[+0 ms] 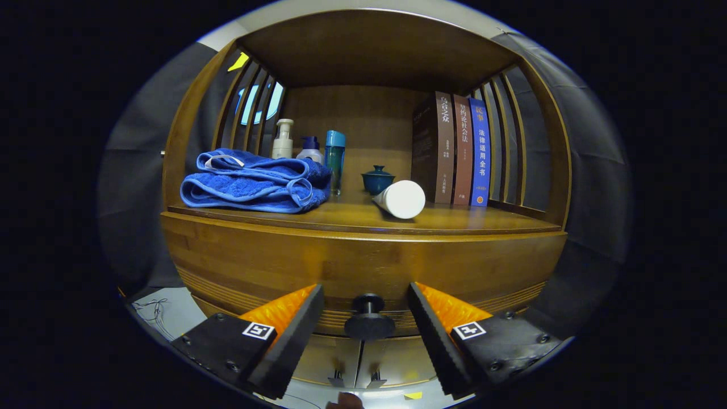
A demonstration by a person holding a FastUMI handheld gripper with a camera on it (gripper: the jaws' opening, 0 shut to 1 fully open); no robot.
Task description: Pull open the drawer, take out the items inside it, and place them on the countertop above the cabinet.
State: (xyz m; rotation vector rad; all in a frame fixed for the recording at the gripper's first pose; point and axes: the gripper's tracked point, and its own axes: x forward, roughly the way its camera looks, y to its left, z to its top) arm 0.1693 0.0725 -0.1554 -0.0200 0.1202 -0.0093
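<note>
The drawer (pixel 363 267) sits under the countertop (pixel 363 218) of the wooden cabinet, and its front looks flush with the cabinet, so I judge it closed. Its dark round knob (pixel 368 321) stands out from the front, right between the two fingers of the gripper (pixel 366 329). The fingers are spread apart, one on each side of the knob, and neither of them touches it.

On the countertop lie a folded blue towel (pixel 255 182), a white tube (pixel 400 199) on its side, a small teal lidded cup (pixel 377 179), some bottles (pixel 309 150) and three upright books (pixel 457 150). Whether any of these came from the drawer, I cannot tell.

So the scene fits two stages: the gripper lined up on the knob for pulling the drawer open, or a drawer already emptied and pushed back, with the items on top. If a pull is meant, the fingers need to close squarely on the knob and then draw straight back, without slipping off its small head.
</note>
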